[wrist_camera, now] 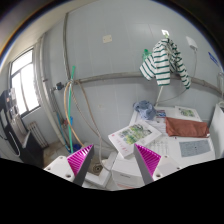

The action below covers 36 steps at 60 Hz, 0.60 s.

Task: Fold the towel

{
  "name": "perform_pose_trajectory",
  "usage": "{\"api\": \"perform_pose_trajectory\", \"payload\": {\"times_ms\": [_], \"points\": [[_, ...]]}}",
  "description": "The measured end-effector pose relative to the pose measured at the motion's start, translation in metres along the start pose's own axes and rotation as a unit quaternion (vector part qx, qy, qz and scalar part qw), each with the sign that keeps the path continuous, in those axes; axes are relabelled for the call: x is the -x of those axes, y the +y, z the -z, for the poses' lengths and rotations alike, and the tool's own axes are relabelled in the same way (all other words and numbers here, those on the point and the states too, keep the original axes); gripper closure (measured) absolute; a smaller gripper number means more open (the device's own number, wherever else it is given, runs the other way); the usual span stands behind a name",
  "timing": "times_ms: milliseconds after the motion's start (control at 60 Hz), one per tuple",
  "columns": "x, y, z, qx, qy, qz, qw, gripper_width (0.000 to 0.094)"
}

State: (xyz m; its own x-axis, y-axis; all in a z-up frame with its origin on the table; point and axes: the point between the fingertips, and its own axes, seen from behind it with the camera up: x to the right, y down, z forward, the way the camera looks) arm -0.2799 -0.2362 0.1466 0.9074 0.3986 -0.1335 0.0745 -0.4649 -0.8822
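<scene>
- The gripper is raised above a cluttered table, its two fingers spread apart with nothing between them.
- The left magenta pad and the right magenta pad stand well apart, each a bright pointed wedge on the inner face of a pale finger.
- Between and just beyond the fingers, white boxes or sheets lie stacked on the near part of the table; what they are exactly is hard to tell from this view.
- A printed sheet with a green picture rests just beyond the fingers, lying tilted on the table.
- Farther right, a flat reddish-brown cloth, possibly the towel to be folded, lies spread on the far right part of the table, well apart from the fingers and untouched.
- A grey-and-white flat item sits near the cloth, on its near side.
- On the far wall, a green-and-white striped garment hangs above the table, up and to the right of the gripper.
- A small pink mark shows on the pale wall to the left of the garment.
- At far left, a window lets in daylight; green and orange upright poles stand between the window and the table.
- A crumpled blue-grey item lies at the far edge of the table beneath the garment.
</scene>
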Motion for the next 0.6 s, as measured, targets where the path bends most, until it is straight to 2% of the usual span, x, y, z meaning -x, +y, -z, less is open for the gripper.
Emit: {"api": "perform_pose_trajectory", "payload": {"times_ms": [67,167,267,367,483,600], "points": [[-0.009,-0.003,-0.007,0.003,0.009,0.003,1.0,0.0109],[-0.045,-0.014,-0.022,0.003,0.052,0.004,0.999,0.0116],[-0.114,-0.028,-0.053,-0.002,0.114,0.02,0.993,0.0146],[-0.185,-0.04,-0.105,-0.004,0.142,0.035,0.989,0.0185],[-0.266,-0.037,-0.171,0.026,0.17,0.042,0.984,0.0227],[-0.309,-0.023,-0.219,0.067,0.159,0.027,0.985,0.0245]]}}
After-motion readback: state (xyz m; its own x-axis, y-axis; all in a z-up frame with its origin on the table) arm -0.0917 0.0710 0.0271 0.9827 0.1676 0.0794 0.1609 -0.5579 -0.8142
